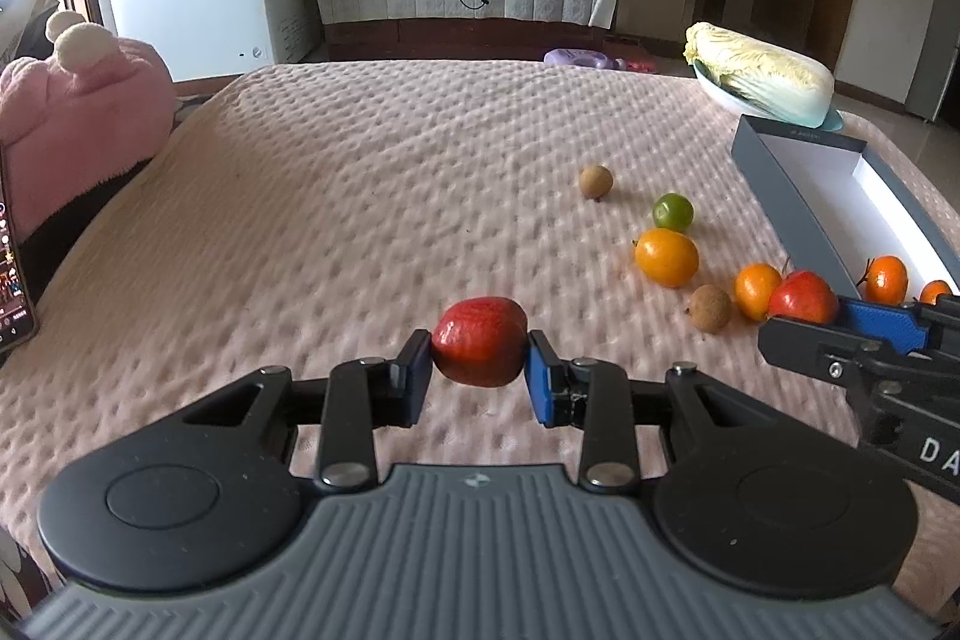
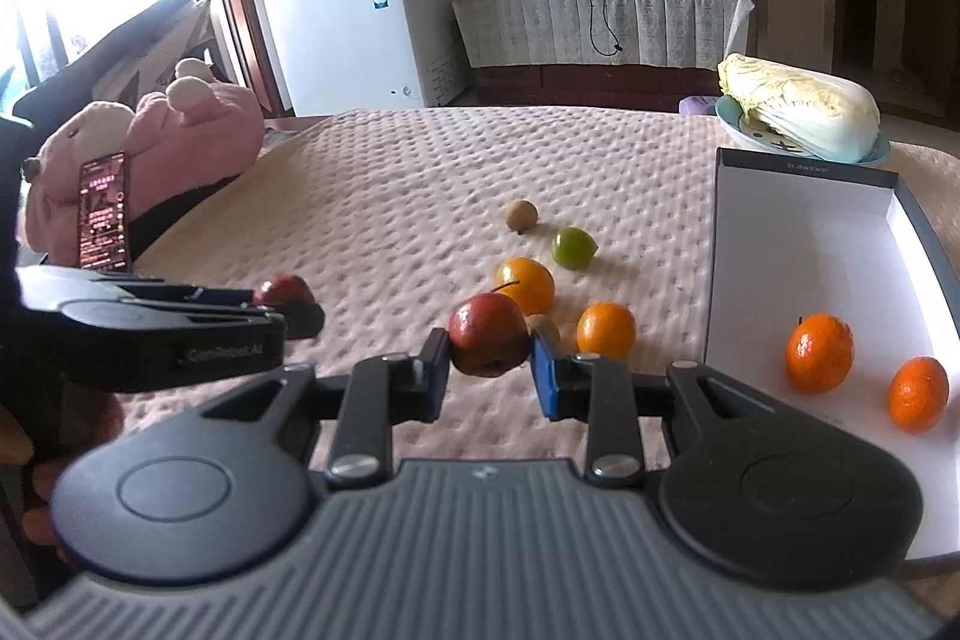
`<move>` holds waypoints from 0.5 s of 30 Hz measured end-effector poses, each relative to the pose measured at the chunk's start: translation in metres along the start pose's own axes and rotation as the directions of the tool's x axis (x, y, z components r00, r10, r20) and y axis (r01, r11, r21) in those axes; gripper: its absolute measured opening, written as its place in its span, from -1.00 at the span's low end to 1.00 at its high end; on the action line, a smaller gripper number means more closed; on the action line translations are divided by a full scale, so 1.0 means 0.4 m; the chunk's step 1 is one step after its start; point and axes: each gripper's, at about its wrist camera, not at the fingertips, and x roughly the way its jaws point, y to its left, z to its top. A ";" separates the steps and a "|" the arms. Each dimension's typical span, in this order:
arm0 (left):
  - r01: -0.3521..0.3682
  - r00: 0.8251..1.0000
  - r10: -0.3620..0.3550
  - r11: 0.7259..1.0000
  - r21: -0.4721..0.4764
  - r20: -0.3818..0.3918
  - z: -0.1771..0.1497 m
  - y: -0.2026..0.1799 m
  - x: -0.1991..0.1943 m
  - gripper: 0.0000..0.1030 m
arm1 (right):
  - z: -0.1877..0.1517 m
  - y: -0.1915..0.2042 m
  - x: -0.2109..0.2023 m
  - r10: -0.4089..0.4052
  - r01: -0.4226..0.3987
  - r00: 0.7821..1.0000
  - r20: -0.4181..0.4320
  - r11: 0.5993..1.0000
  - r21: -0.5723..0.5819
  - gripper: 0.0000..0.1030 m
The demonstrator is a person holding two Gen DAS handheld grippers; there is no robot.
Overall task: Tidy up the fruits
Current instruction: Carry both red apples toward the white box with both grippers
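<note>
My left gripper (image 1: 479, 361) is shut on a wrinkled red fruit (image 1: 479, 349) held just above the pink bedspread (image 1: 336, 196); in the right wrist view that left gripper (image 2: 288, 310) comes in from the left with its red fruit (image 2: 283, 290). My right gripper (image 2: 489, 349) is shut on a small red apple (image 2: 489, 334); the same apple (image 1: 801, 303) shows at the right of the left wrist view. Loose on the spread lie a yellow-orange fruit (image 2: 526, 285), an orange (image 2: 606, 330), a green fruit (image 2: 573, 248) and a brown fruit (image 2: 519, 215). Two tangerines (image 2: 819, 353) lie in the white box (image 2: 798, 244).
A plate with a Chinese cabbage (image 2: 801, 107) stands behind the box. A pink plush toy (image 2: 174, 124) and a lit phone (image 2: 105, 211) sit at the left edge of the bed. A white freezer (image 2: 354, 22) and a covered cabinet (image 2: 600, 25) stand beyond.
</note>
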 end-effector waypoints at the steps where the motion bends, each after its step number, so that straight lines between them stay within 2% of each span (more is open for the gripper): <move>1: -0.002 1.000 0.002 1.000 0.006 0.004 -0.001 -0.001 -0.001 -0.25 | 0.001 0.000 -0.003 0.002 -0.002 1.000 0.004 1.000 0.000 -0.38; 15: -0.031 1.000 0.031 0.999 0.011 0.008 0.000 -0.005 0.006 -0.25 | 0.011 -0.025 -0.043 0.007 -0.009 0.999 0.051 1.000 0.024 -0.38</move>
